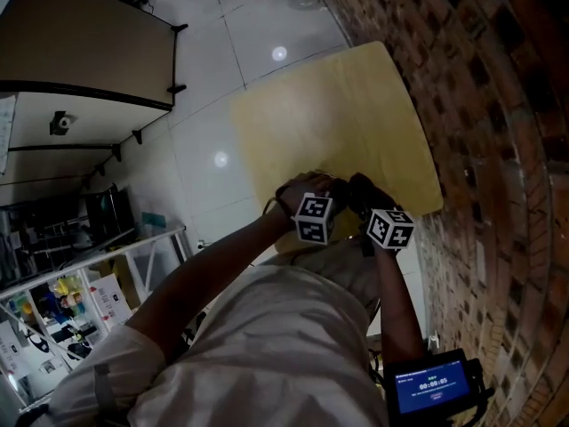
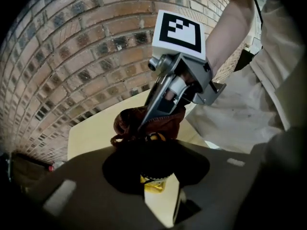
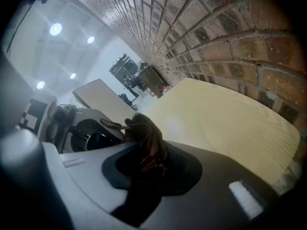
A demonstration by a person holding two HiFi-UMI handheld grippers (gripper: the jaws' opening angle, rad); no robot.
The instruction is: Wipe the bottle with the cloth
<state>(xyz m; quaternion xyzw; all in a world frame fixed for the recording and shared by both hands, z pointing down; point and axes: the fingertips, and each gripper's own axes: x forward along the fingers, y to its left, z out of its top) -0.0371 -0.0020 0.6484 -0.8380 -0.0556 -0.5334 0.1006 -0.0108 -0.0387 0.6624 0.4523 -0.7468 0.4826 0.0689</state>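
The left gripper (image 2: 154, 169) has its jaws clamped on the bottle (image 2: 153, 182) over the bench's (image 3: 216, 114) near edge. A hard wipe could twist the bottle loose. The right gripper (image 3: 148, 162) has its jaws pinched on the bunched cloth (image 3: 144, 133), which may pull free.

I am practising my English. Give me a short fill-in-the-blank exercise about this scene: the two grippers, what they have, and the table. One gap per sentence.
1. The right gripper is closed on a brown ____.
2. Between the jaws of the left gripper is a bottle, dark at the cap and ____ below it.
3. The table stands beside a ____ wall.
Missing words: cloth; yellow; brick.
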